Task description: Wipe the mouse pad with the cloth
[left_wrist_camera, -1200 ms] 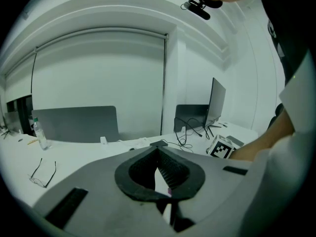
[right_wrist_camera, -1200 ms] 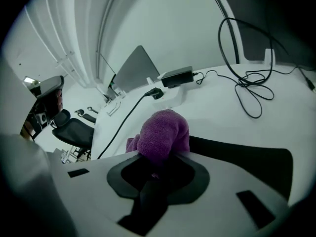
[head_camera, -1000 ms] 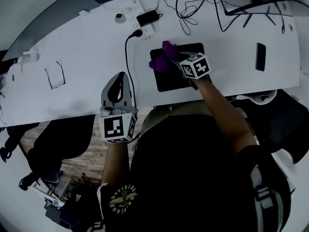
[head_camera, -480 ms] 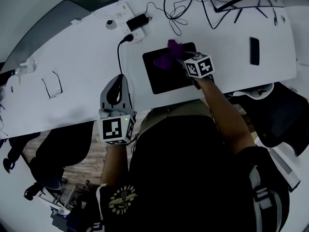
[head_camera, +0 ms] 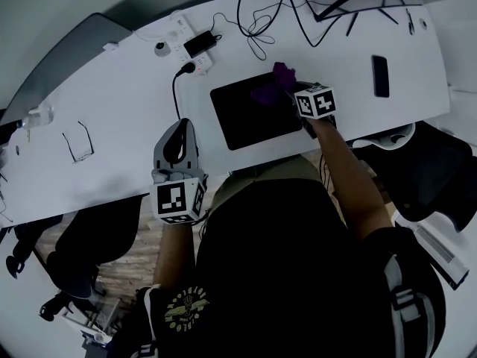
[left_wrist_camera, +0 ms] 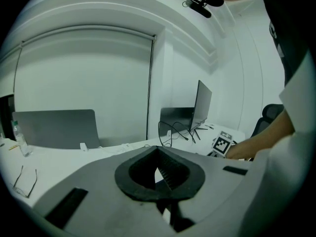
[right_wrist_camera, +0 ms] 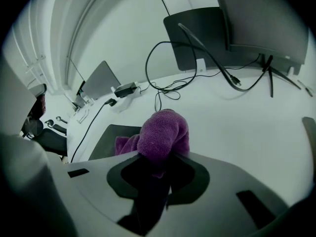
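Purple cloth [right_wrist_camera: 160, 132], soft and limp, bunched in my clamped right claw [right_wrist_camera: 160, 164] at the mouse pad's [head_camera: 242, 118] two o'clock; left claw [left_wrist_camera: 163, 181] closed, empty.

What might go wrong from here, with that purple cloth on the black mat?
The cloth in the right gripper sits at the far right corner of the mouse pad, so a stroke may run off onto the desk. Nothing pins the pad: the left gripper is off it, so it may slide. A wide sweep might snag the loose cables beyond.
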`<action>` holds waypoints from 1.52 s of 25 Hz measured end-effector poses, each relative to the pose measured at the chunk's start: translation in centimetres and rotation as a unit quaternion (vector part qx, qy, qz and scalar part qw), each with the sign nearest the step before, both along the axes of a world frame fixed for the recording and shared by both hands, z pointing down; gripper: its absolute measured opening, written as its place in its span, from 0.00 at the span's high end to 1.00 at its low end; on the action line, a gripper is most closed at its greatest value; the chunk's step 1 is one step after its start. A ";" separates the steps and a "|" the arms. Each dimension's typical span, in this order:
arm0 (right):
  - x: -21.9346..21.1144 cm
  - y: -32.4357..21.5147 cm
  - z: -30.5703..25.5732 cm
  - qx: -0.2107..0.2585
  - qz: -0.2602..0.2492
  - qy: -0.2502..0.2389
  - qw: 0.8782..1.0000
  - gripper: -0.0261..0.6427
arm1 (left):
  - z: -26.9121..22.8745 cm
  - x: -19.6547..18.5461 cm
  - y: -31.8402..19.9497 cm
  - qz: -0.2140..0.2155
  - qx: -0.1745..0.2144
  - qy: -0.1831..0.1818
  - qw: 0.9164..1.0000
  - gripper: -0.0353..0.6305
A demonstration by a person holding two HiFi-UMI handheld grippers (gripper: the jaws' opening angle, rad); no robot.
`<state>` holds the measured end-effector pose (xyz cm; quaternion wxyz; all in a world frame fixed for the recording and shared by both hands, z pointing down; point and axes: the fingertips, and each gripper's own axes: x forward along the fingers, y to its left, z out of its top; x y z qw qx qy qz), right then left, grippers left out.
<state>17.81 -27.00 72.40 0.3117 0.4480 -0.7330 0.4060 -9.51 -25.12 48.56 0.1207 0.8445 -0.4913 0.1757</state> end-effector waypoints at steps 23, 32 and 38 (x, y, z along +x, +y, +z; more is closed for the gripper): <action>-16.1 9.6 -13.4 0.039 -0.113 -0.183 0.976 0.84 | -4.0 -6.7 4.4 -0.003 0.033 -0.009 0.999 0.94; -19.3 11.1 -3.5 -0.029 -0.127 -0.115 0.985 0.84 | -3.1 -11.2 7.7 -0.027 0.027 -0.018 0.999 0.94; -17.6 10.6 0.6 -0.037 -0.087 -0.063 0.994 0.84 | -2.9 -11.1 8.3 -0.016 0.031 -0.010 0.999 0.94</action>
